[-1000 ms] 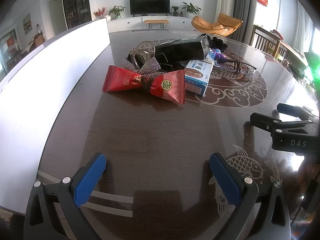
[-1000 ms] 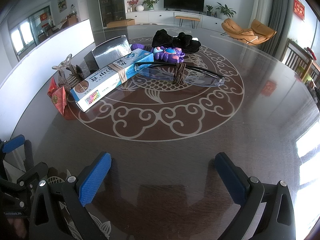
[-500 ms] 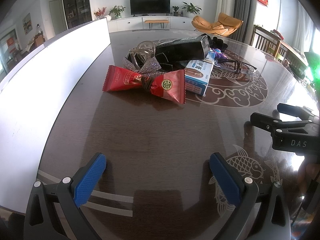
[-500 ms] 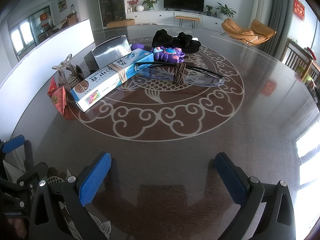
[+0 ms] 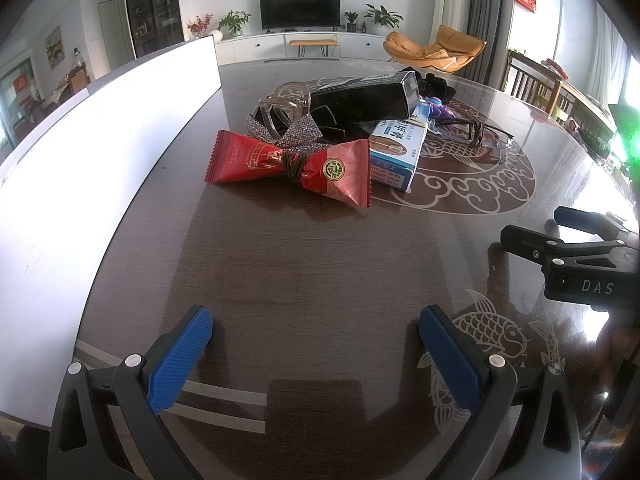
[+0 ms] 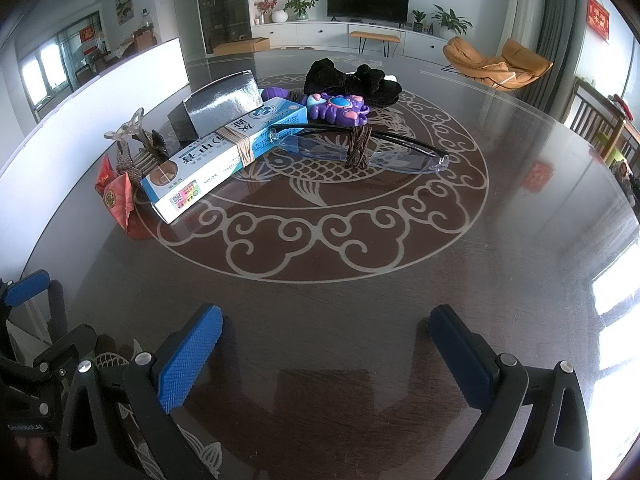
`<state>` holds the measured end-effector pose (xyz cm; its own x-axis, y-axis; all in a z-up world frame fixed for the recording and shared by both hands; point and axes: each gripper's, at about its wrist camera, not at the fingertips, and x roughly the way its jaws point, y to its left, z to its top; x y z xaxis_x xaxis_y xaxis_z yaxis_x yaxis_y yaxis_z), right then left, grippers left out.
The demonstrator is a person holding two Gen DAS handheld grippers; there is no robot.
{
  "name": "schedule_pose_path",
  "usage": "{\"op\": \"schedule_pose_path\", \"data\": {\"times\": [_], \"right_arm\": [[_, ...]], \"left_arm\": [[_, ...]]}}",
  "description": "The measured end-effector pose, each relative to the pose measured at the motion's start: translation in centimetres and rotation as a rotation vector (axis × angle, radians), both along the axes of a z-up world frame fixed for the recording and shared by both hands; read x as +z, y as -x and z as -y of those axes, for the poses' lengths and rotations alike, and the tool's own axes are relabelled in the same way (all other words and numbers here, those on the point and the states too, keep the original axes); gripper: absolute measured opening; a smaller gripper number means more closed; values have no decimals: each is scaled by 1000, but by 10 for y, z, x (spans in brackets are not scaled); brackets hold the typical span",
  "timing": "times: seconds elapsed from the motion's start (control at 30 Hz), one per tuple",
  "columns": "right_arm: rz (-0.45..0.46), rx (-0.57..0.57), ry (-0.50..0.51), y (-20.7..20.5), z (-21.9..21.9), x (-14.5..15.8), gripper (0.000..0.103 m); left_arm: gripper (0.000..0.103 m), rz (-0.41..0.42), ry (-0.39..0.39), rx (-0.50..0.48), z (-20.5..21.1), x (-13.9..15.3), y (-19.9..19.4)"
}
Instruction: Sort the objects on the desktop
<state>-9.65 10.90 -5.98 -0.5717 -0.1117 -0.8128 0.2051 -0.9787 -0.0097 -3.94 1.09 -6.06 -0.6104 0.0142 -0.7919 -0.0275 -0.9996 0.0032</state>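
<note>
1. nothing has shifted over the last second: both tongs, left tongs (image 5: 316,346) and right tongs (image 6: 326,344), stay wide, empty and low in the frame, so sorting has not begun.
2. the pile sits mid-frame on the counter (image 6: 360,292): one red candy pack (image 5: 290,168), one blue box (image 6: 224,152), one silver-black box (image 6: 218,106), one pair of glasses (image 6: 360,152), one purple toy (image 6: 338,108), one black cloth (image 6: 352,80), one clear hair clip (image 5: 286,106).

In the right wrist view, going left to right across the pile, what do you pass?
Red candy wrapper → blue and white box → purple toy → clear glasses' right end.
</note>
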Motion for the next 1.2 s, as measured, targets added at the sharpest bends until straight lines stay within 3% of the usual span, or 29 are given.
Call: {"op": "schedule_pose_path", "data": {"times": [0.9,1.2], "right_arm": [[0,0,0,0,0,0,103],[0,1,0,0,0,0,103]], "left_arm": [[103,-17,-1,2,-1,0,0],[103,-3,-1,-46,2,-1,4]]}}
